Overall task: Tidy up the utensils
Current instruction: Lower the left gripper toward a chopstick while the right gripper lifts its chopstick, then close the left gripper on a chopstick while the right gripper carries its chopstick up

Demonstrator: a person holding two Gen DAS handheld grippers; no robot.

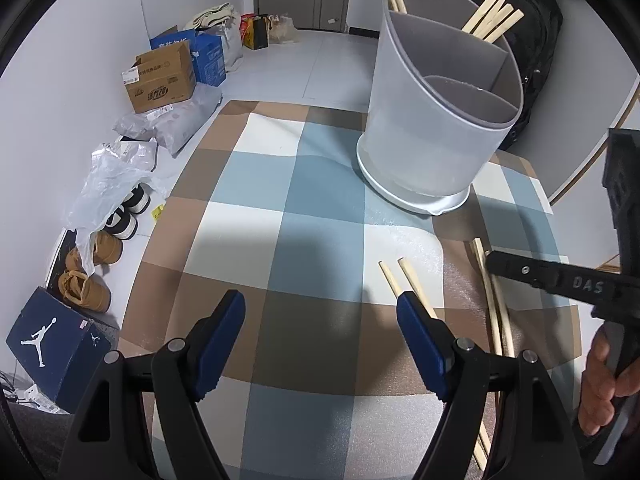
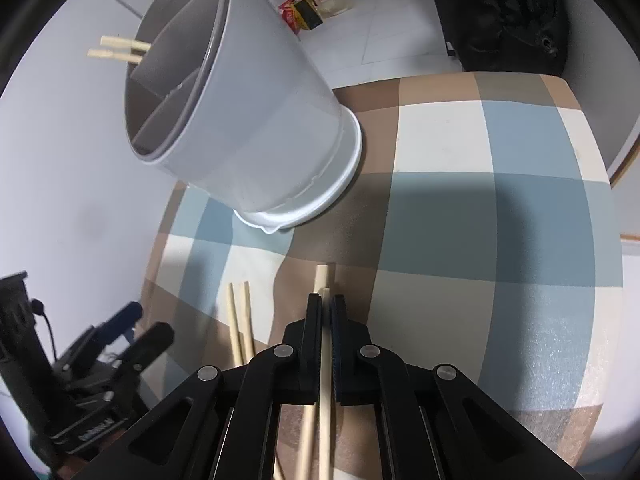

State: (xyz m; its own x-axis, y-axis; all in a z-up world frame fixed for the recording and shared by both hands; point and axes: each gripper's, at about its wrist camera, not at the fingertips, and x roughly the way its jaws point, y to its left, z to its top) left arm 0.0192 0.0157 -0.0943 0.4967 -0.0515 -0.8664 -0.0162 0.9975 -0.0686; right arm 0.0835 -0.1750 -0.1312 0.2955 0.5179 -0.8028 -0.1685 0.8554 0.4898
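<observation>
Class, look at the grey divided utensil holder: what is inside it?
The utensil holder holds wooden chopsticks sticking out of a back compartment; the nearest compartment looks empty, though its bottom is hidden.

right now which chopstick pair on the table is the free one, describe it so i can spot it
Start at the grey divided utensil holder on the checked tablecloth. In front of it lie two pairs of chopsticks; the free pair lies nearer the left hand-held gripper. Unlike the other pair, no jaws are shut on it: the right hand-held gripper clamps that one.
</observation>
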